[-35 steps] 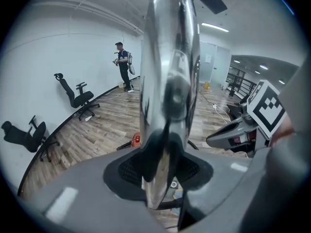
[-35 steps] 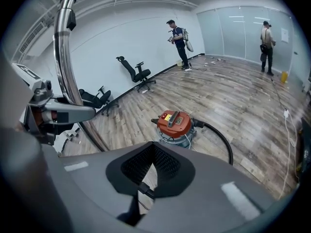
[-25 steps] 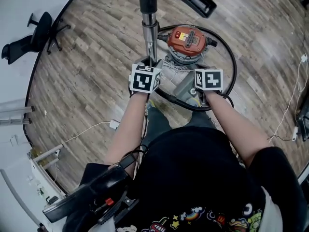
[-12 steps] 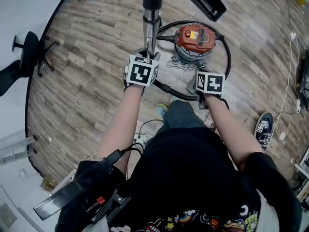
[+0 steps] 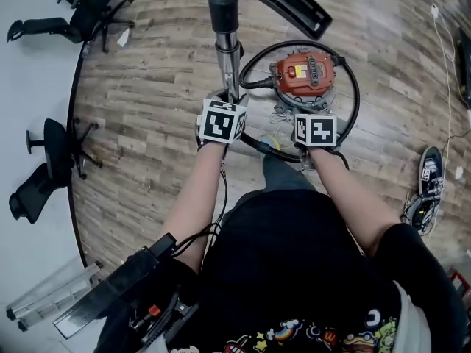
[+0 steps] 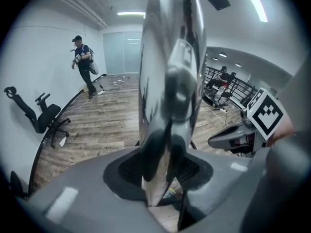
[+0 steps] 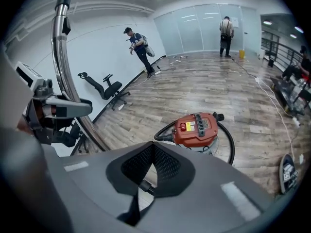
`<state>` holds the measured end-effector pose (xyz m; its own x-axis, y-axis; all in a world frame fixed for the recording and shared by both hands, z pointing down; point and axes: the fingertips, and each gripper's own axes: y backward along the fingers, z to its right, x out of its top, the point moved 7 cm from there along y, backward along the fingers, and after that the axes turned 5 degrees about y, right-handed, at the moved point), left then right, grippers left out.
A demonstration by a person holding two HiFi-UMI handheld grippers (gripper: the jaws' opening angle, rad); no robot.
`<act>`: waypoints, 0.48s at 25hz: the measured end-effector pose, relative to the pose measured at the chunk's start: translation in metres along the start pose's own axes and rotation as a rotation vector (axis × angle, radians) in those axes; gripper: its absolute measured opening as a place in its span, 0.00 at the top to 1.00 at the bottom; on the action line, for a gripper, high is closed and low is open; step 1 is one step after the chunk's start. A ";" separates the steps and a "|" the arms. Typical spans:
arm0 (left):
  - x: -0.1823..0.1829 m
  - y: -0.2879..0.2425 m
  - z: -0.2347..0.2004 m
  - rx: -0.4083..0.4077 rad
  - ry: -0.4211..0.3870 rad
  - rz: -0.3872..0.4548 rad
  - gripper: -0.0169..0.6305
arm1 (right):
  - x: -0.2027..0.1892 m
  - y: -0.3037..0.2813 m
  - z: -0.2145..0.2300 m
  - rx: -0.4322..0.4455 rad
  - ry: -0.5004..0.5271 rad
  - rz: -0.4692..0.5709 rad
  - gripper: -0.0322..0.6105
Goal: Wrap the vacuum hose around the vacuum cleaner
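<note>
Left gripper [image 6: 163,178] fingers pinch chrome wand tube [image 6: 167,72] — tube rises straight up from between them. Right gripper [image 7: 148,187] fingers pressed on black hose [image 5: 356,98] — hose loops around orange vacuum cleaner [image 7: 197,128], just beyond fingertips.

Black office chair [image 5: 48,160] by the white wall [image 5: 29,79], sneaker [image 5: 429,173] on wood-plank floor [image 5: 140,101]

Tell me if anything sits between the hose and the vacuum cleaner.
Only a pale cord bundle on the floor, inside the hose loop and beside the vacuum cleaner. Nothing else visible stands between them.
</note>
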<state>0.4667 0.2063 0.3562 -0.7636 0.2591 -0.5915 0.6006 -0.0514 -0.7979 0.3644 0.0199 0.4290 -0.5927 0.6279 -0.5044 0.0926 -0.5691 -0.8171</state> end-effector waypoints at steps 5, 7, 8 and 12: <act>0.043 -0.034 -0.043 -0.085 -0.071 -0.066 0.73 | 0.050 -0.021 -0.018 -0.032 -0.085 0.018 0.91; 0.055 -0.048 -0.050 -0.127 -0.110 -0.084 0.73 | 0.056 -0.026 -0.016 -0.064 -0.139 0.028 0.91; 0.060 -0.055 -0.054 -0.147 -0.127 -0.093 0.73 | 0.058 -0.029 -0.016 -0.082 -0.159 0.030 0.91; 0.076 -0.076 -0.080 -0.243 -0.221 -0.112 0.73 | 0.062 -0.040 -0.025 -0.184 -0.263 0.048 0.91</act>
<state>0.3819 0.3067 0.3807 -0.8451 0.0333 -0.5335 0.5284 0.2035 -0.8243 0.3440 0.0944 0.4237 -0.7684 0.4302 -0.4738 0.2545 -0.4738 -0.8430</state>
